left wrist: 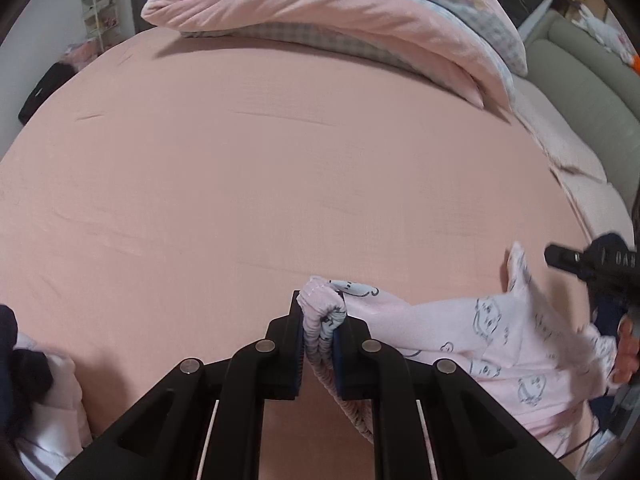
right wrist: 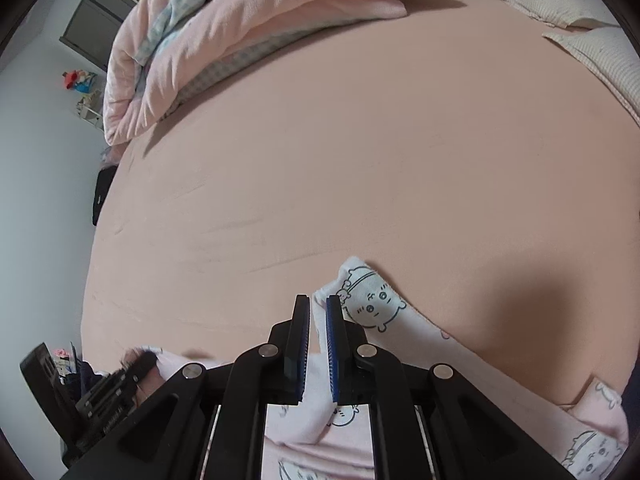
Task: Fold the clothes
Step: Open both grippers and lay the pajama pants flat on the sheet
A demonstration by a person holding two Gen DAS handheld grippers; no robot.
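2 grippers share 1 pink cartoon-print garment (left wrist: pixel 460 332): left gripper (left wrist: pixel 320 332) clamps a bunched hem, cloth trailing rightward; right gripper (right wrist: pixel 318 340), jaws narrow, apparently pinches an edge.

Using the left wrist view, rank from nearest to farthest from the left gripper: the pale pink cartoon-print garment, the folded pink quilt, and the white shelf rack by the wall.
1. The pale pink cartoon-print garment, bunched between the fingers of the left gripper and trailing right.
2. The folded pink quilt, across the salmon-pink bedsheet at its far edge.
3. The white shelf rack, beyond the bed, upper left.
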